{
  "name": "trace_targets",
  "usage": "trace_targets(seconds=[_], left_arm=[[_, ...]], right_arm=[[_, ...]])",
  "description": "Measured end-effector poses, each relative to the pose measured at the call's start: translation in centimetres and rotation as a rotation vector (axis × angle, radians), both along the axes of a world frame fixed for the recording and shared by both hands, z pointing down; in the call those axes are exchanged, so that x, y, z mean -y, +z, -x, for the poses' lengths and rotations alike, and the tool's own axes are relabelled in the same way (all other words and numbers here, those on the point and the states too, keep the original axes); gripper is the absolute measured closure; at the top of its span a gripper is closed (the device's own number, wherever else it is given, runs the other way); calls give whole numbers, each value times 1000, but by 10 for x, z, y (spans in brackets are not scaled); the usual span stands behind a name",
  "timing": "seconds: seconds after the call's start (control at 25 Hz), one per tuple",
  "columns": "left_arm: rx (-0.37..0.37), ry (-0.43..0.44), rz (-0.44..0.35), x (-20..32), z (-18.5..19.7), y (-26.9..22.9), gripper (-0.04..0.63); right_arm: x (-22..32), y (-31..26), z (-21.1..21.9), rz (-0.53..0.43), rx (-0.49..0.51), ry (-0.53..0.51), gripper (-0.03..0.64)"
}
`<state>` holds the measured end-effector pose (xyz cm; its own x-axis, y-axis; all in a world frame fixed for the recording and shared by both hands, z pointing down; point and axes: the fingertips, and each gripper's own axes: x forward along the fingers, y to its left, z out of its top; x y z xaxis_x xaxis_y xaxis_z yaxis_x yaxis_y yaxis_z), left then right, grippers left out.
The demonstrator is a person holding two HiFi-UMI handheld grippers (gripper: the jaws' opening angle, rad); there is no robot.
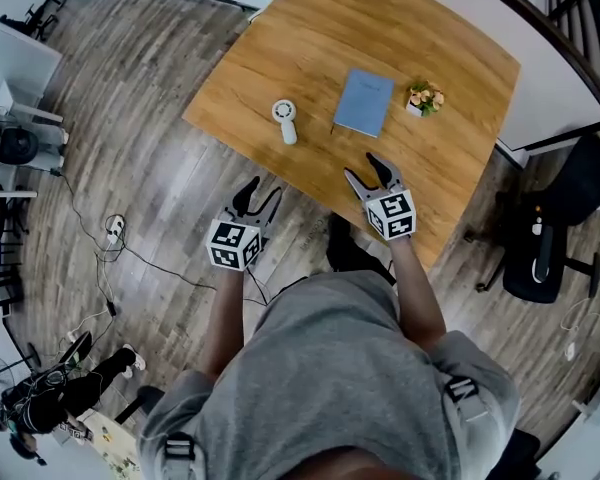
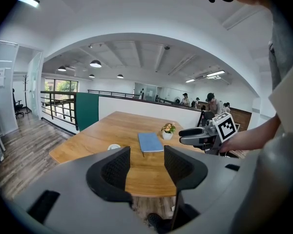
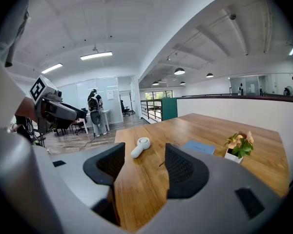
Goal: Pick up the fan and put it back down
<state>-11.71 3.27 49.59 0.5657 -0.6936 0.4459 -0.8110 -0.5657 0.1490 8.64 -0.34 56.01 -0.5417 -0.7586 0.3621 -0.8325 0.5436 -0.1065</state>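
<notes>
The left gripper [image 1: 258, 190] hangs just short of the light wooden table [image 1: 280, 48], jaws partly apart with nothing between them. The right gripper [image 1: 363, 168] is over the table's near edge, jaws likewise apart and empty. The small white handheld fan [image 1: 284, 120] lies flat on the table, ahead of both, between their lines. Beyond the right gripper lies a blue notebook [image 1: 364, 102], and to its right a small white pot [image 1: 423, 98] holds pink and orange flowers.
</notes>
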Motion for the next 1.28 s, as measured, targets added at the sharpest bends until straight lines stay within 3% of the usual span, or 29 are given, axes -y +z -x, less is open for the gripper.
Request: trace_targets(seconds=[0.92,1.28], left_arm=[[31,-38,19,99,-54,22,362],[50,-70,20,126,-53,41,362]], right_arm=[[83,35,-38,64,16,-50,351],[95,55,-43,109,-8,-42,352]])
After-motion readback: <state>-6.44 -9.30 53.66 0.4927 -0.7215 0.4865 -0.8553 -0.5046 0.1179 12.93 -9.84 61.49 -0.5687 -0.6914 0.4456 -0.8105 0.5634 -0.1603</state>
